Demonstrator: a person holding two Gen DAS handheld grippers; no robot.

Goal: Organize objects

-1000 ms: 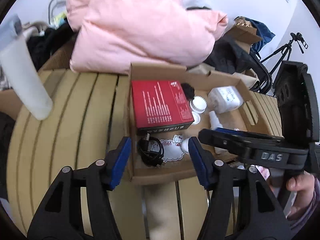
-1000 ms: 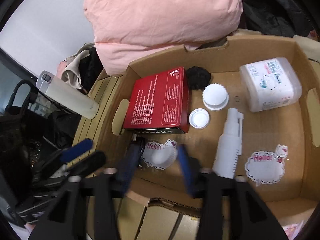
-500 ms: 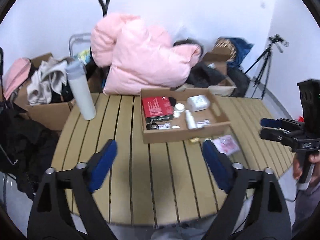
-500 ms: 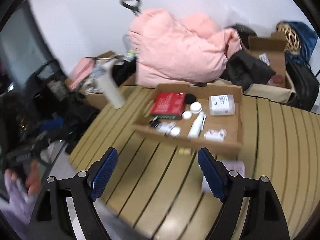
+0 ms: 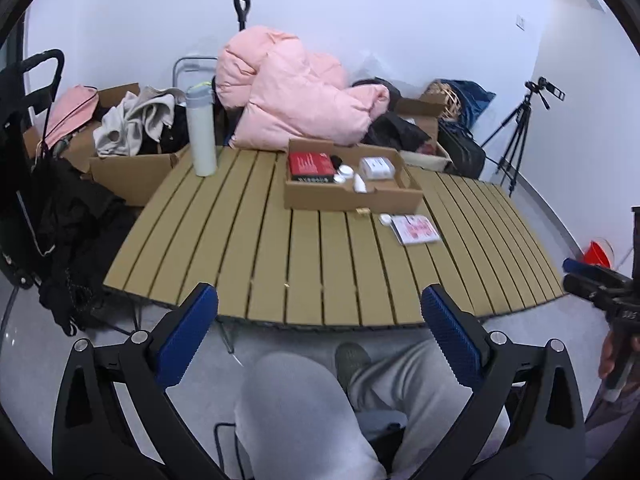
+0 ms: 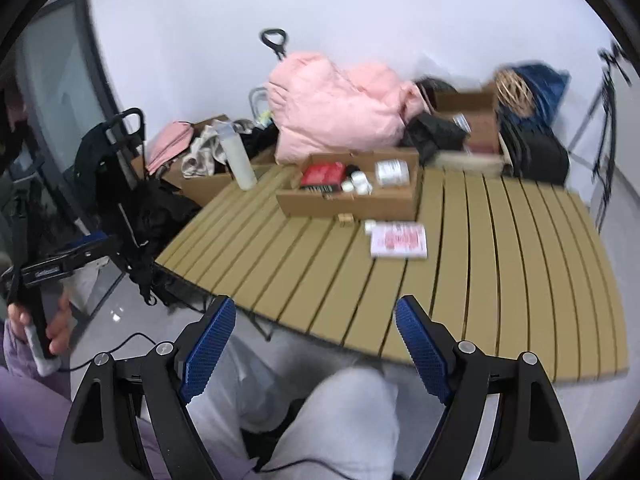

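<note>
A shallow cardboard box [image 5: 352,199] [image 6: 372,203] stands on the slatted table [image 5: 320,264] [image 6: 500,264]. It holds a red box [image 5: 310,164] [image 6: 323,174], a white tub [image 5: 376,167] [image 6: 392,172], white caps and a white spray bottle [image 5: 359,183]. In front of it lie a pink-and-white packet [image 5: 415,229] [image 6: 398,239], a small white piece [image 5: 385,219] and a small gold piece [image 5: 363,211]. My left gripper [image 5: 320,332] and right gripper [image 6: 316,344] are both open and empty, held off the table's near edge above my lap.
A tall white bottle [image 5: 201,132] [image 6: 238,156] stands at the table's far left. A pink duvet [image 5: 296,96] [image 6: 336,104], cardboard boxes of clothes [image 5: 128,148], bags and a tripod [image 5: 520,132] lie behind. A black cart [image 6: 120,168] is at the left.
Both grippers have pulled far back from over the cardboard box to beyond the table's near edge. Both opened wider. The items in the box stayed in place.
</note>
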